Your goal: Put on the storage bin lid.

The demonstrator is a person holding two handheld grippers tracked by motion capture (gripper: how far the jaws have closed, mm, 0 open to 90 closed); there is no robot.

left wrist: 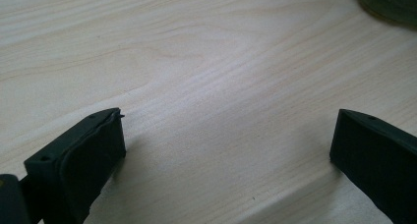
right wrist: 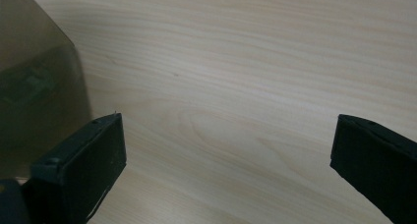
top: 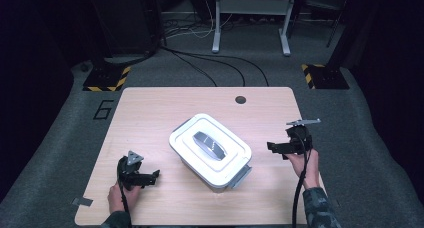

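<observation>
1. High view shows the left gripper [top: 150,177] near the front left of the table [top: 150,108]. Its jaws are spread wide and hold nothing.
2. One white box [top: 210,150] sits in the middle of the table, turned at a slant. Its lid [top: 200,133] is on, with a grey handle [top: 209,144] on top.
3. I count two grey clips, one at the near end [top: 241,177] and one at the far end.
4. I think the box is hard plastic, stiff and smooth, so it could slip. It looks light. The handle or the two ends look best to grab.
5. The right gripper [top: 272,147] is just beside the box, on the right. Its jaws are wide apart too, with nothing between them.
6. That makes two grippers, one box, one lid.
</observation>
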